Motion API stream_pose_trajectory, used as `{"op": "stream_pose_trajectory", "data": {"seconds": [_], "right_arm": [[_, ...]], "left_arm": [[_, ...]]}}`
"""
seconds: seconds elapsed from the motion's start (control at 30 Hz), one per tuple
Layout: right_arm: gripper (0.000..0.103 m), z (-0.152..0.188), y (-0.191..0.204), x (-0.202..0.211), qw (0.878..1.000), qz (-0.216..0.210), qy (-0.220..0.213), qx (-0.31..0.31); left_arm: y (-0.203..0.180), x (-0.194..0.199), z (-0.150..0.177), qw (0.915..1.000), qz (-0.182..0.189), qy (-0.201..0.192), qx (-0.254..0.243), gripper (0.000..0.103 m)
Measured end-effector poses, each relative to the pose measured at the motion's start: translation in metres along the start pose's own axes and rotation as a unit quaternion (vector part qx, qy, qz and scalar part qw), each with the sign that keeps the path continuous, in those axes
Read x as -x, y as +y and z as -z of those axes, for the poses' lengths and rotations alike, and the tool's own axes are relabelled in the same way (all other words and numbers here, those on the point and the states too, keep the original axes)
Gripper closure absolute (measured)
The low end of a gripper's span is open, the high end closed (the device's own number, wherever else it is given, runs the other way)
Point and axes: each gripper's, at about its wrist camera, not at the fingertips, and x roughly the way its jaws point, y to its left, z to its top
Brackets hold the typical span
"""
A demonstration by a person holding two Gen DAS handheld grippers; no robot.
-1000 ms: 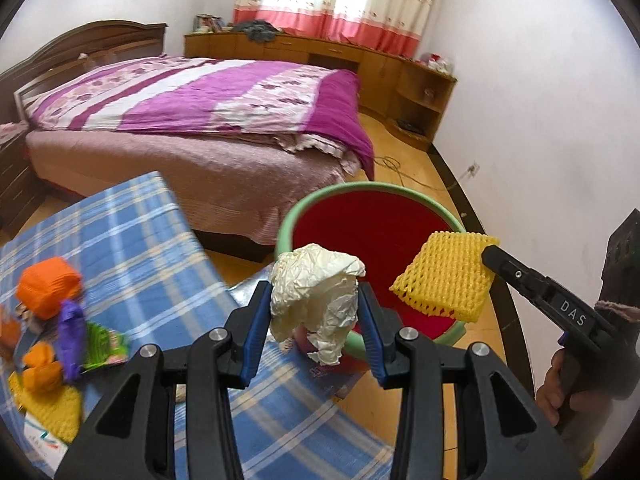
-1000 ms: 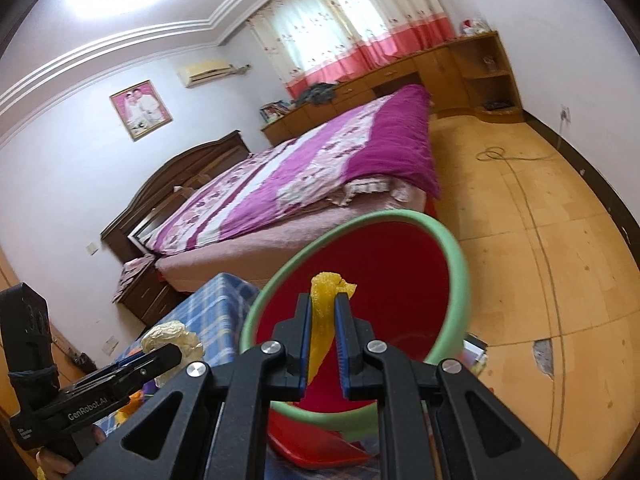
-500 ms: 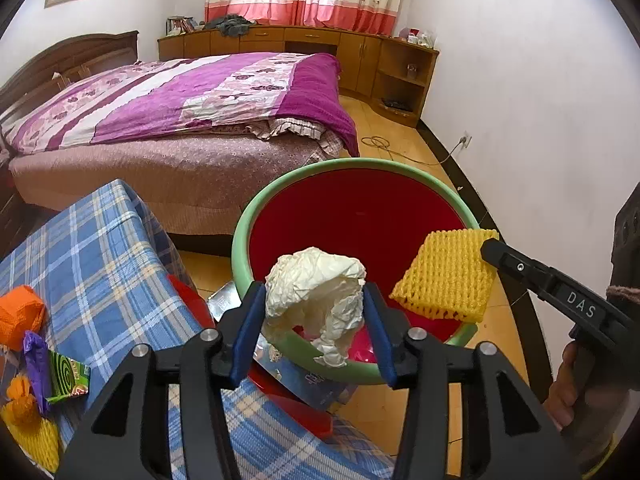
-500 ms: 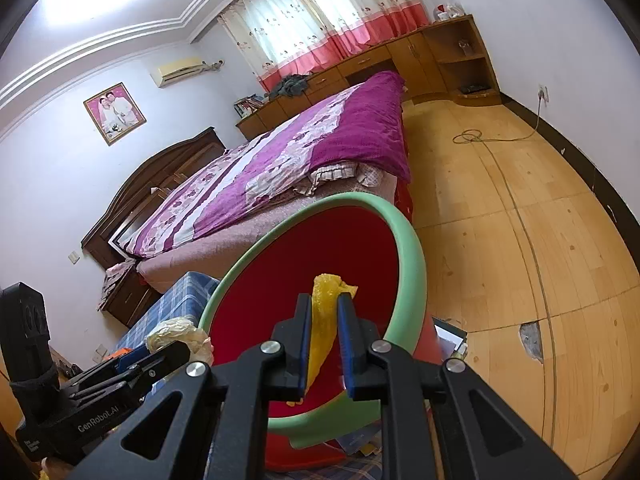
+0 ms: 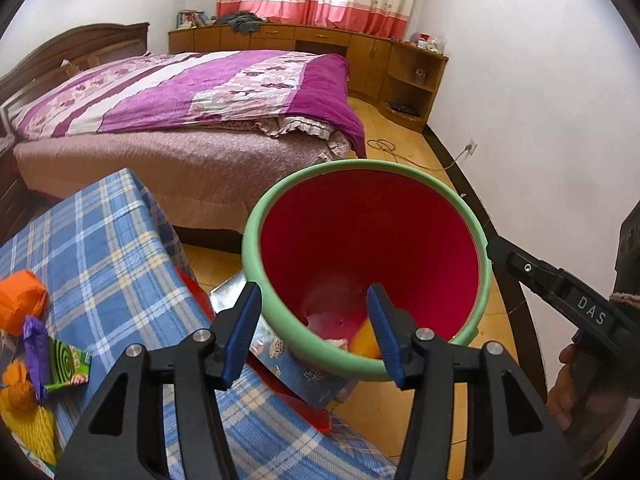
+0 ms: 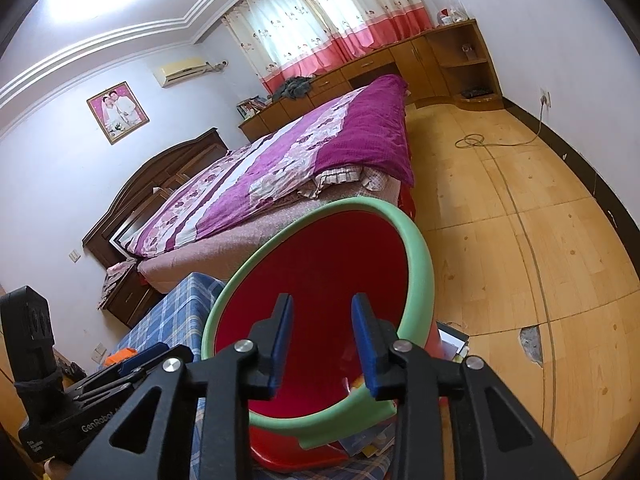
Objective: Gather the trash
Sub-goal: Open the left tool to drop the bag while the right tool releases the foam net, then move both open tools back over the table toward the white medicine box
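Note:
A red bin with a green rim [image 5: 486, 272] stands beside the blue plaid table [image 5: 100, 248]; it also shows in the right wrist view [image 6: 420, 256]. My left gripper [image 5: 314, 330] is open and empty over the bin's near rim. My right gripper [image 6: 322, 344] is open and empty above the bin mouth; its body [image 5: 560, 292] shows at the right of the left wrist view. At the bin's bottom lie a yellow piece [image 5: 366, 342] and a pale piece [image 5: 338, 343]. More trash lies on the table at left: an orange wad [image 5: 20, 308], a purple wrapper [image 5: 34, 344], a green packet [image 5: 66, 368], yellow foam net [image 5: 28, 424].
A bed with a purple cover [image 5: 180, 96] stands behind the bin. Wooden cabinets [image 5: 320, 44] line the far wall. A cable [image 6: 492, 142] lies on the wooden floor. A red dustpan and papers [image 5: 296, 376] sit under the bin by the table edge.
Both grippers have opened. The crumpled white paper left my left gripper and the yellow foam net left my right gripper; both now lie in the bin.

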Motion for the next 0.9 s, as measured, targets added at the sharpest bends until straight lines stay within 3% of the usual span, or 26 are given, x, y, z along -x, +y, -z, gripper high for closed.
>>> {"op": "stream_pose_trajectory", "data": {"seconds": [0.43,0.9], "right_arm": [[0.068,0.003,0.028,0.012,0.999,-0.023,-0.003,0.023],[0.062,0.024,0.074,0.014,0.997,-0.058,0.021,0.055]], "left_arm": [[0.04,0.049,0.02,0.9973,-0.042,-0.015,0.058,0.048],[0.099,0.101,0.063,0.9846,-0.099,-0.026,0.142,0.048]]}}
